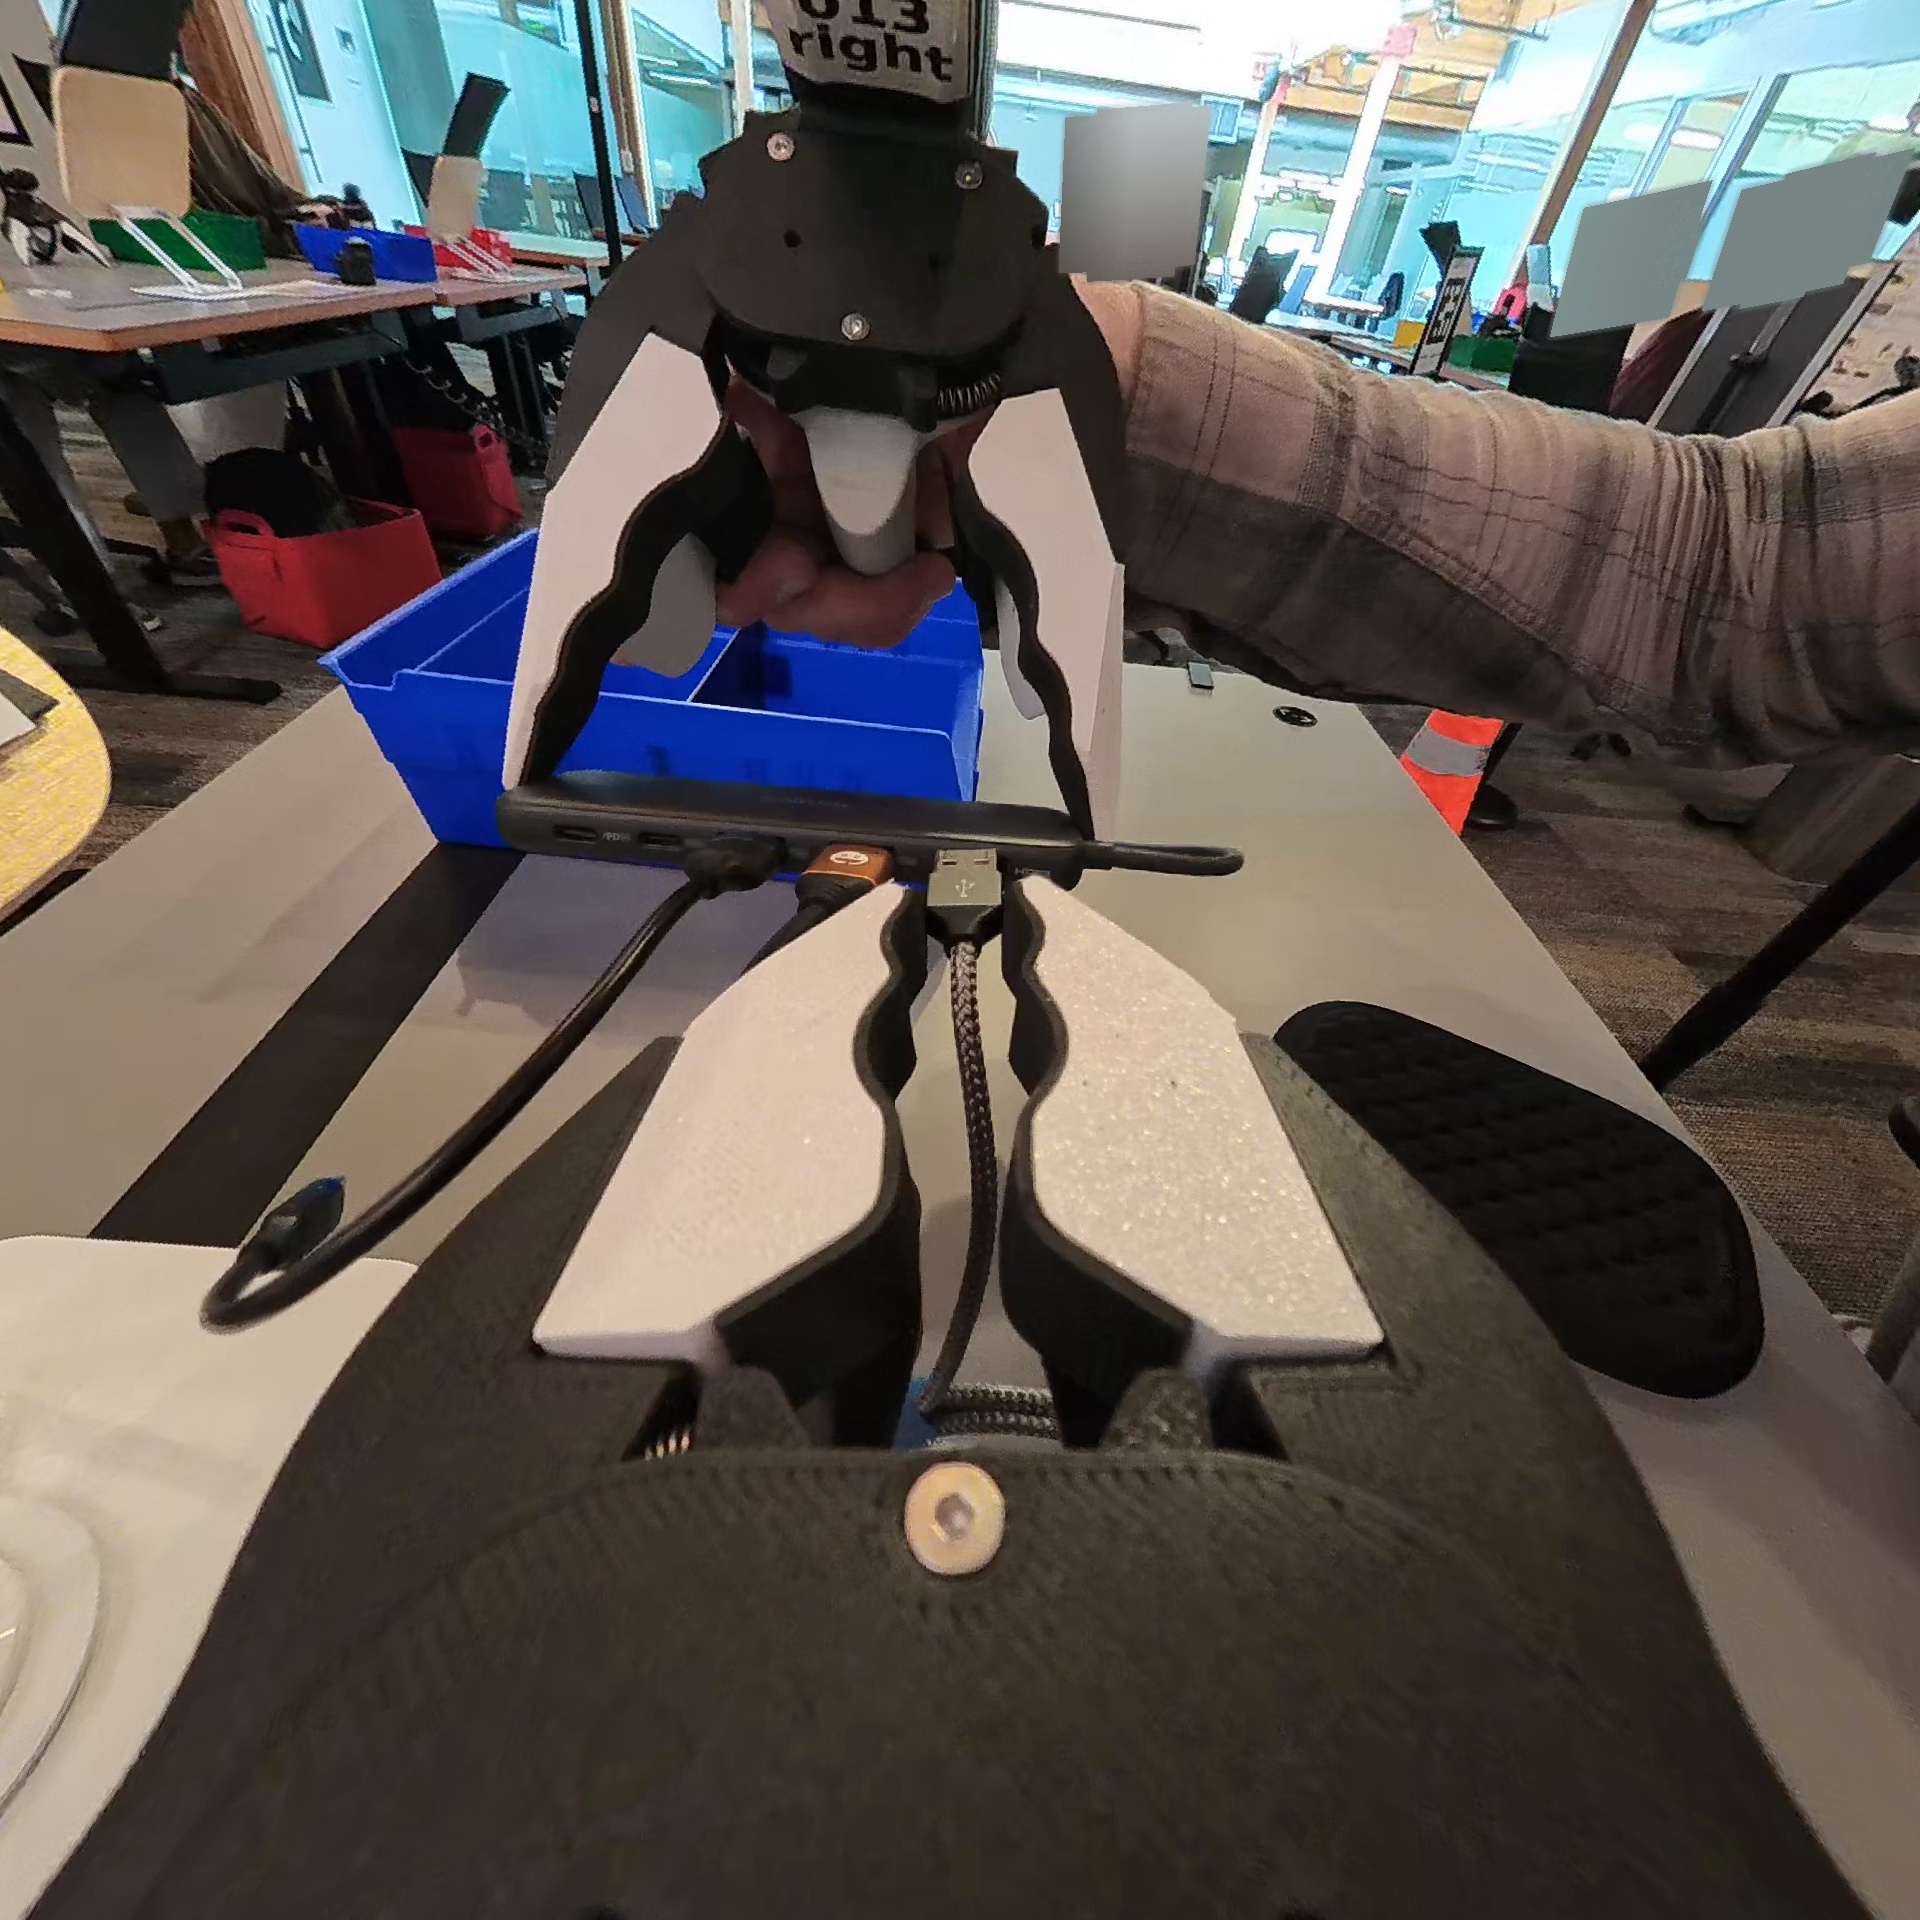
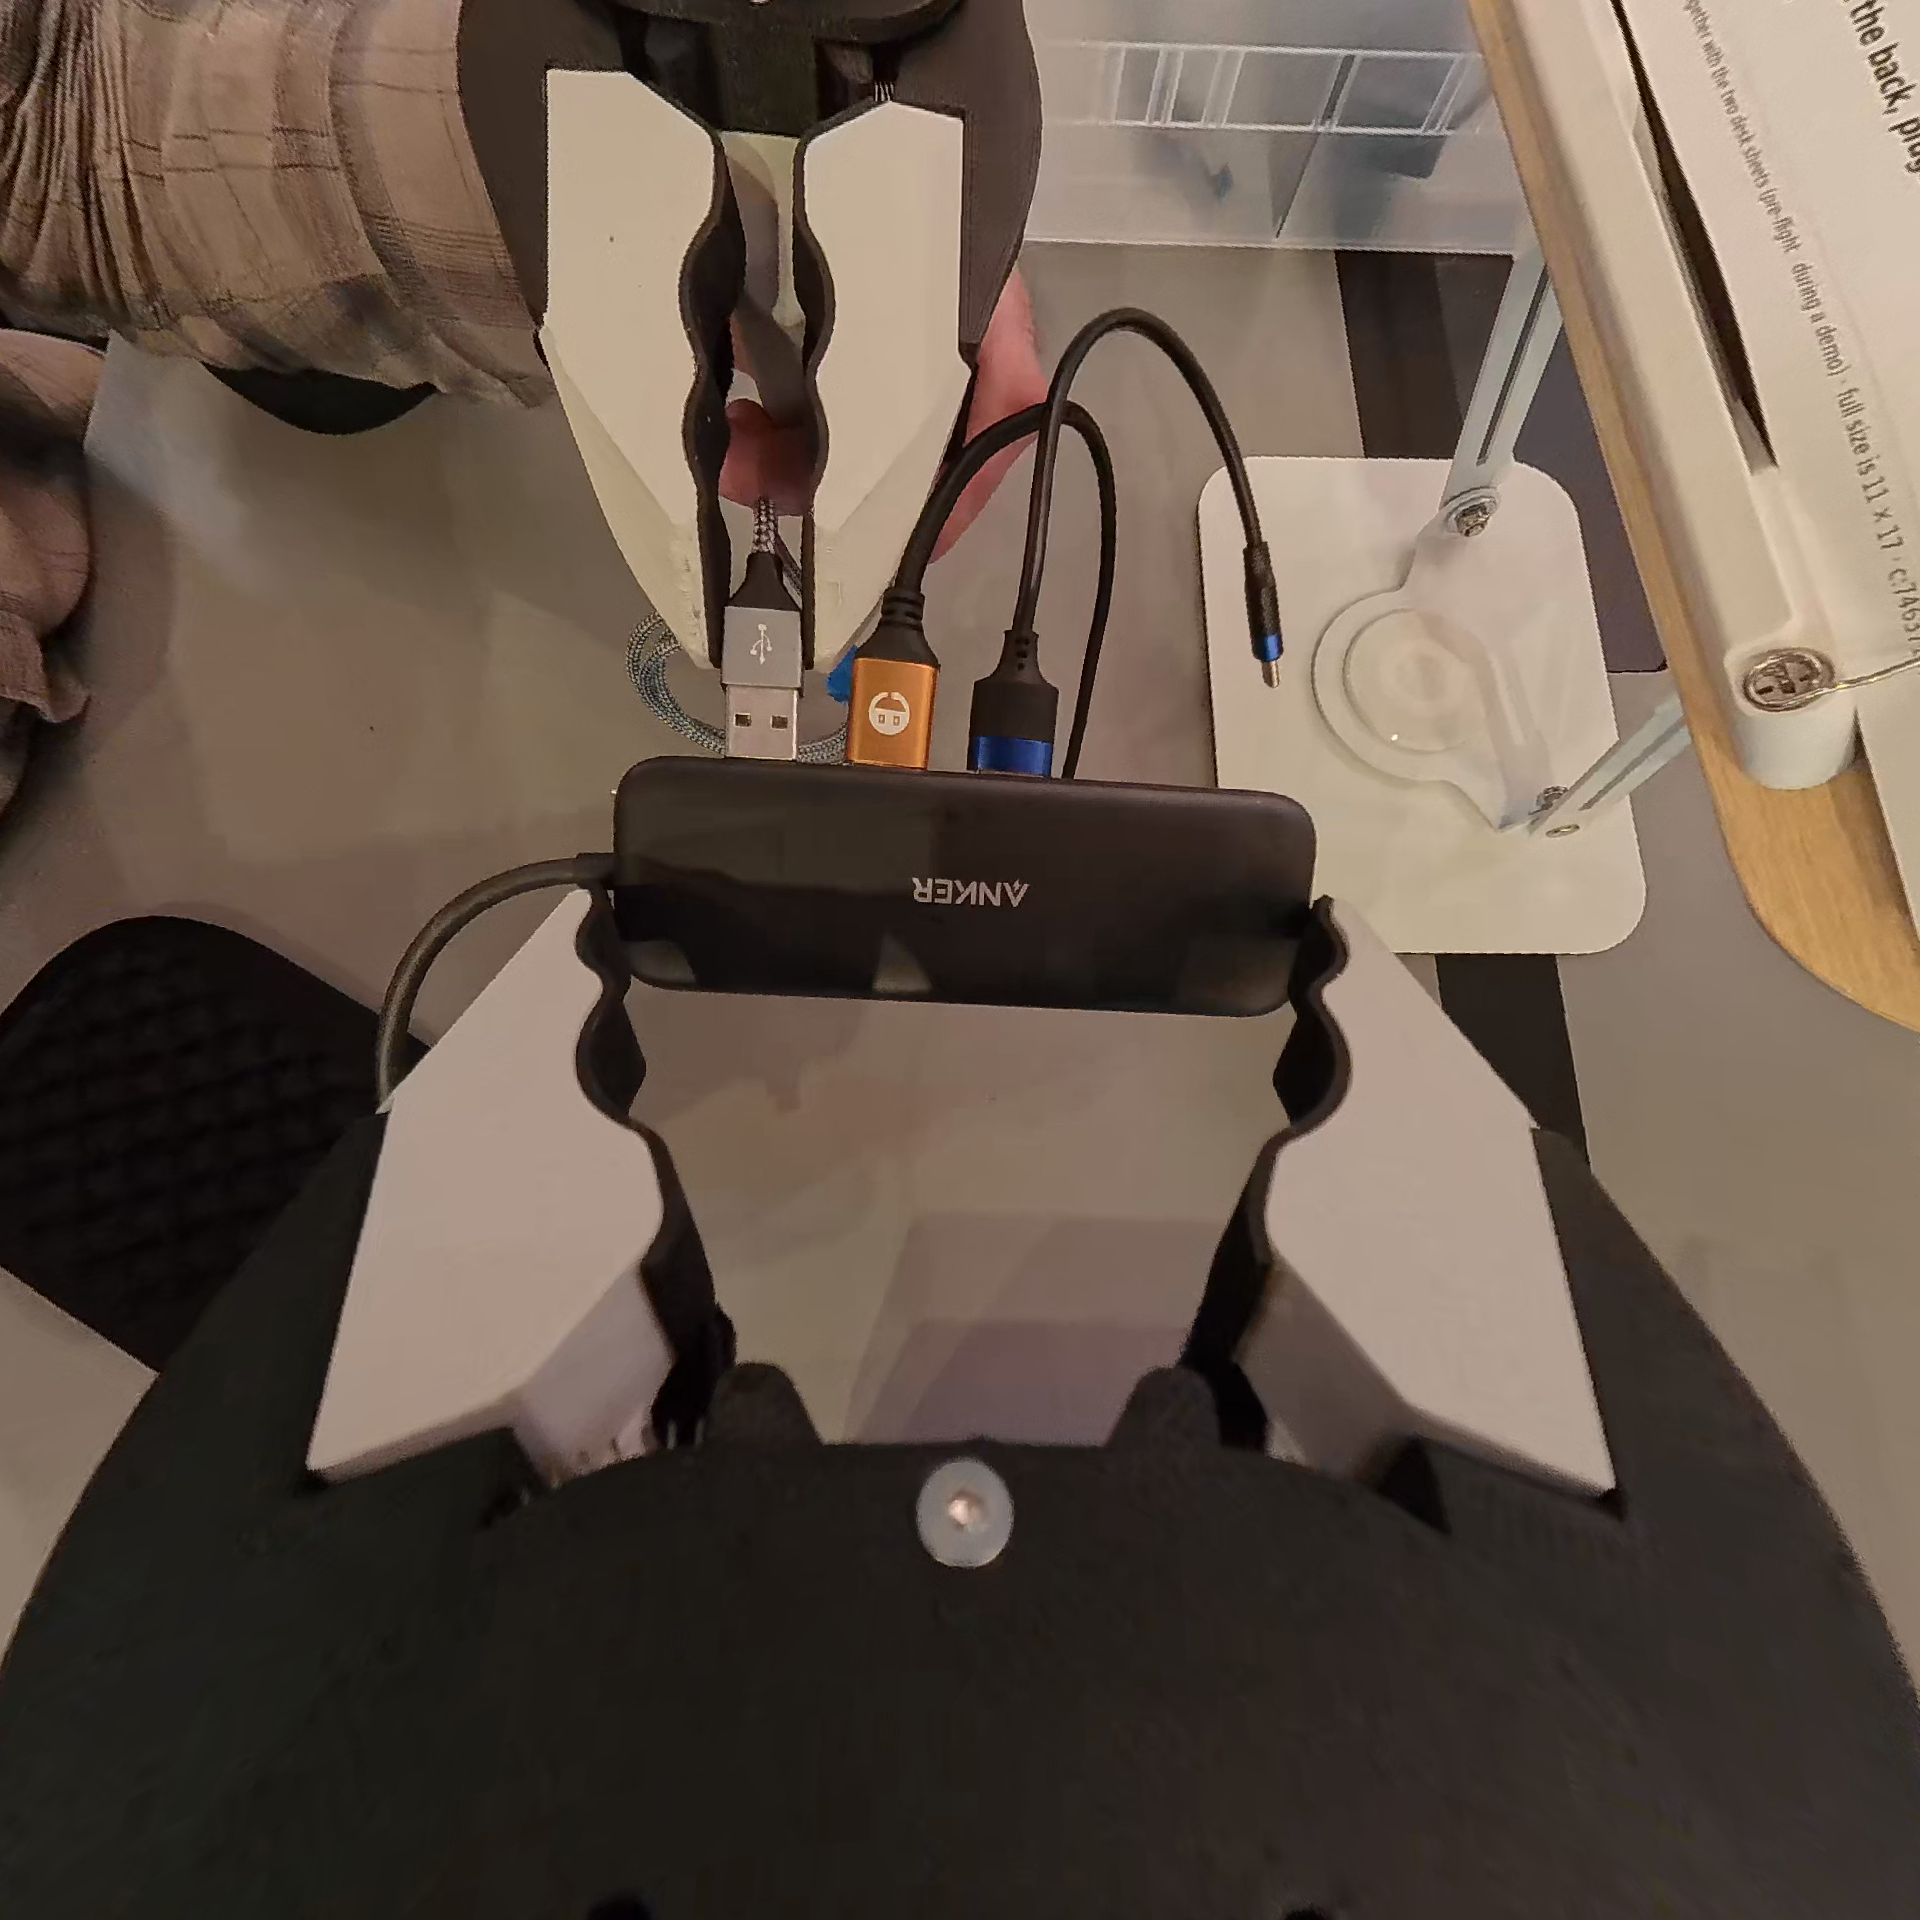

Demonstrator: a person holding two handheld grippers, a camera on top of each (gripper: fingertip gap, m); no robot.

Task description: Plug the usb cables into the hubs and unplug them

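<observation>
The left gripper (image 1: 961,914) fingers pinch the grey plug (image 2: 762,681), its metal tip bared at the hub's (image 2: 961,883) 12 o'clock edge. The right gripper (image 2: 961,940) spans the hub's ends on the worktop (image 2: 312,675). Keep the plug square, hub braced.

Both handheld grippers share one build — a textured black printed left gripper (image 1: 961,925) and right gripper (image 2: 961,935) with white faceted fingers (image 1: 748,1122) edged in wavy black pads. A silver screw (image 1: 954,1519) sits behind each finger pair. The person wears a grey-brown plaid sleeve (image 1: 1455,540) — loose-woven.
</observation>
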